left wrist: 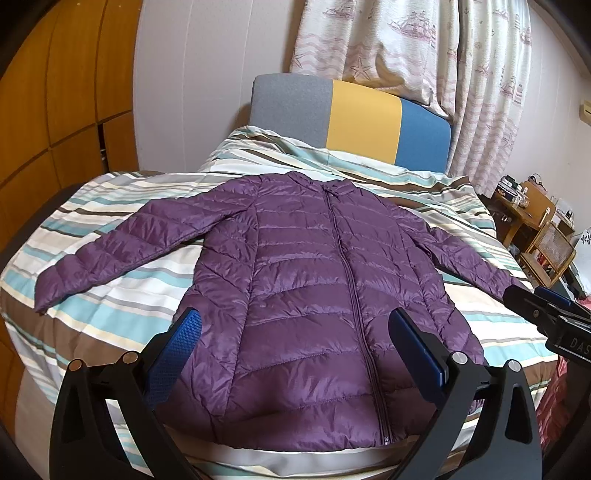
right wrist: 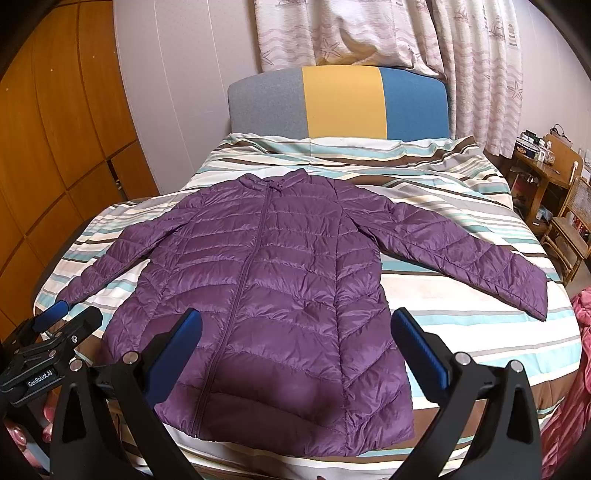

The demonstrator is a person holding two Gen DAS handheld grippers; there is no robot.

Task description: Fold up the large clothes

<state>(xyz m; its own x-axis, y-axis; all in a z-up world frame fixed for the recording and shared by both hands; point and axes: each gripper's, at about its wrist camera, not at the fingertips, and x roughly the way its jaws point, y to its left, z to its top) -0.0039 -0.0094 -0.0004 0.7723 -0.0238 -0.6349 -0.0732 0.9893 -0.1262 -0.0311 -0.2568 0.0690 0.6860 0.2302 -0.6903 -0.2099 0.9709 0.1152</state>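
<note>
A purple quilted down jacket [left wrist: 303,288] lies flat and zipped on the striped bed, both sleeves spread outward; it also shows in the right wrist view [right wrist: 280,295]. My left gripper [left wrist: 295,325] is open and empty, held above the jacket's lower hem. My right gripper [right wrist: 295,325] is open and empty, also above the hem, to the right of the left one. The right gripper's tip shows at the right edge of the left wrist view [left wrist: 546,306]. The left gripper shows at the left edge of the right wrist view [right wrist: 55,325].
The striped duvet [left wrist: 110,295] covers the bed. A grey, yellow and blue headboard [right wrist: 343,103] stands at the far end under curtains [right wrist: 369,33]. Wooden wardrobe doors [right wrist: 55,147] are on the left. A wooden chair [right wrist: 569,229] and cluttered desk [right wrist: 535,162] stand on the right.
</note>
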